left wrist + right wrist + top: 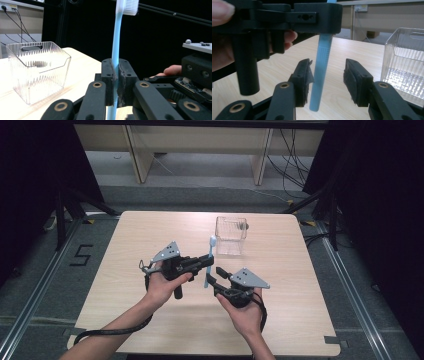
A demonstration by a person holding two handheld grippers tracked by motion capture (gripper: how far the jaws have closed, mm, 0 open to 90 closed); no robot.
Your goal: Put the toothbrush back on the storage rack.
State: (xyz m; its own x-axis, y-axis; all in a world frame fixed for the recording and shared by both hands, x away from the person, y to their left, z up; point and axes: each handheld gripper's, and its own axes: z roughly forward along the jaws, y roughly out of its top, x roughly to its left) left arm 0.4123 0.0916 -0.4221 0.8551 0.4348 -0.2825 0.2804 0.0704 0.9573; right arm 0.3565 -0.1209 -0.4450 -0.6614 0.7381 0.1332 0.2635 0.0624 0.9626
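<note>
Dark room, black curtains both sides, grey floor (60,285) with floor marking "5" (81,255), pale wooden furniture (200,145) and loose cables behind. Light wood table (150,235), rounded corners. Clear ribbed plastic bin (231,236) far centre, upright. Left gripper (207,261) above table middle, jaws clamped on blue toothbrush (210,262), bristle end up. Right gripper (214,277) just beside, jaws spread wide around handle's lower end, right jaw clearly apart, left jaw close, contact unclear.

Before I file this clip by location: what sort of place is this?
Probably a lab recording station, not a home: a bare wooden table ringed by black curtains, a taped "5" floor marker, and loose cables along the wall.
</note>
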